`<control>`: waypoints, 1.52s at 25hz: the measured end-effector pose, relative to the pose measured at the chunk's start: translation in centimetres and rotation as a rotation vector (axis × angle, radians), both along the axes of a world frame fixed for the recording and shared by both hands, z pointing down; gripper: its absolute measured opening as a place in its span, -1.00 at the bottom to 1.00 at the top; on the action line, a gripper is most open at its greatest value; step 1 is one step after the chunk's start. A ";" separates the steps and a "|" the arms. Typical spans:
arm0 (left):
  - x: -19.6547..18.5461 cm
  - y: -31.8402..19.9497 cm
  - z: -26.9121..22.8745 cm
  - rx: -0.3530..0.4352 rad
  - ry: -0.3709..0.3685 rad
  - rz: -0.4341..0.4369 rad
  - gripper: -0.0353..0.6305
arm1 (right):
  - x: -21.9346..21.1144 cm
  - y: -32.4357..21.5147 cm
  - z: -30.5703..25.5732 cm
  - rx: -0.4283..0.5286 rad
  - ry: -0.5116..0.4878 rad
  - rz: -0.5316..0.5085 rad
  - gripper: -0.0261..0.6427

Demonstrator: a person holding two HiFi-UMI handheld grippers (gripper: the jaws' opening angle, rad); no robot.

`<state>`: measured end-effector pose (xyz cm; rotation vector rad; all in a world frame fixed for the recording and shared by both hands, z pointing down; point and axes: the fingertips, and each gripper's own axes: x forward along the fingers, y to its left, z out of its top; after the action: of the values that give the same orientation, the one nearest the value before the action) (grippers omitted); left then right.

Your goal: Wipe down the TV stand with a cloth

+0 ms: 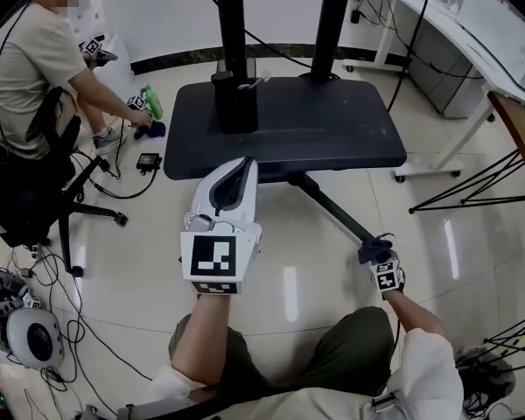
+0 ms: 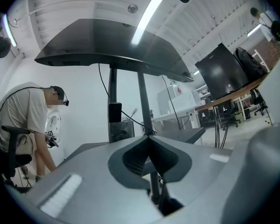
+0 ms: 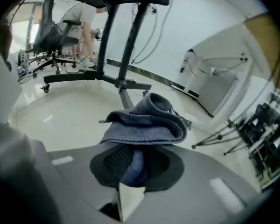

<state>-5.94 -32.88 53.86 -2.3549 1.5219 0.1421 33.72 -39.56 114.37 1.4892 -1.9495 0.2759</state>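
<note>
Closest to you, down by your right knee, the right gripper (image 3: 130, 164) has its jaws pinched tight on the cloth (image 3: 144, 120). It is a dark blue, soft-looking towel with a stitched hem, bunched into a loose fold that flops over the jaw tips. It hangs above the pale floor (image 1: 289, 287), well apart from the shelf and near the stand's long front leg (image 1: 337, 208). A little further out, the left gripper (image 2: 149, 141) points up toward the stand with its jaws closed tip to tip and nothing between them. Beyond it sits the TV stand (image 1: 332, 125) — a broad black shelf with rounded corners, carried on two dark poles (image 1: 230, 24) and bare except for a small dark box at the foot of the left pole. Its top has a dull sheen with a few faint pale smears, though you cannot tell from here whether that is dust or only reflected light. As far as the pictures show, the wiping has not begun: the cloth is gripped and ready, but nothing touches the shelf — so the whole top, and probably the legs, are left to do. Furthest off at the left, another person (image 1: 26, 68) on an office chair (image 1: 35, 199) bends over their own work.
</note>
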 end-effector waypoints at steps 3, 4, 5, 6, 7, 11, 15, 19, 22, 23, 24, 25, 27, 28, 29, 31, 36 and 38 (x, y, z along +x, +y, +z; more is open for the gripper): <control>0.5 -0.3 0.5 -0.009 -0.011 0.002 -0.64 | 1.2 2.9 -3.7 0.103 -0.101 0.077 -0.74; 0.6 -0.4 0.7 -0.012 -0.018 0.001 -0.64 | -0.6 3.3 -7.8 0.173 -0.129 0.060 -0.74; 0.7 -0.6 0.9 -0.017 -0.023 -0.001 -0.64 | -3.0 3.3 -12.8 0.259 -0.152 0.022 -0.74; 0.7 -0.8 1.1 -0.024 -0.026 -0.004 -0.64 | -5.8 3.4 -18.8 0.351 -0.177 -0.026 -0.74; 0.7 -1.0 1.3 -0.030 -0.026 -0.009 -0.64 | -9.0 3.9 -25.3 0.437 -0.208 -0.075 -0.74; 0.0 -1.1 0.5 -0.017 -0.015 -0.024 -0.64 | -20.9 8.0 -48.2 0.712 -0.318 -0.267 -0.74; -1.0 -0.2 -1.2 0.008 -0.007 -0.045 -0.64 | -27.6 12.0 -62.6 0.868 -0.409 -0.373 -0.74; -1.5 0.9 -2.0 -0.028 -0.015 -0.065 -0.64 | -28.9 12.1 -67.2 0.924 -0.440 -0.350 -0.74; -1.9 0.9 -2.4 0.044 -0.039 -0.083 -0.64 | -28.9 11.4 -67.2 0.941 -0.428 -0.326 -0.74; -2.1 0.7 -2.6 0.020 -0.047 -0.090 -0.64 | -28.7 11.0 -67.6 0.948 -0.421 -0.312 -0.74; -2.2 0.4 -3.2 -0.039 -0.046 -0.097 -0.64 | -28.5 10.5 -68.7 0.952 -0.422 -0.299 -0.74; -2.2 0.0 -4.5 -0.106 -0.038 -0.103 -0.64 | -28.2 10.0 -70.5 0.954 -0.430 -0.288 -0.74; -2.1 -0.5 -10.1 -0.162 -0.033 -0.100 -0.64 | -27.6 9.3 -76.1 0.960 -0.441 -0.266 -0.74; -1.9 -0.4 -13.5 -0.193 -0.037 -0.097 -0.63 | -27.3 9.3 -79.5 0.966 -0.437 -0.259 -0.74; -1.8 0.0 -16.9 -0.226 -0.044 -0.091 -0.61 | -27.0 9.4 -82.8 0.972 -0.431 -0.255 -0.74; -1.7 1.1 -24.0 -0.259 -0.057 -0.077 -0.60 | -26.2 10.2 -89.0 0.965 -0.417 -0.243 -0.74; -3.2 6.1 -42.7 -0.272 -0.055 -0.100 -0.61 | -25.5 14.3 -103.9 0.875 -0.430 -0.197 -0.74; -3.7 9.4 -50.8 -0.265 -0.052 -0.100 -0.61 | -25.8 16.9 -110.8 0.823 -0.391 -0.185 -0.74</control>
<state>-9.60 -23.45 3.06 -2.4511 1.7206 -0.1529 7.90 -22.68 3.58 1.8111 -2.6870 -0.4037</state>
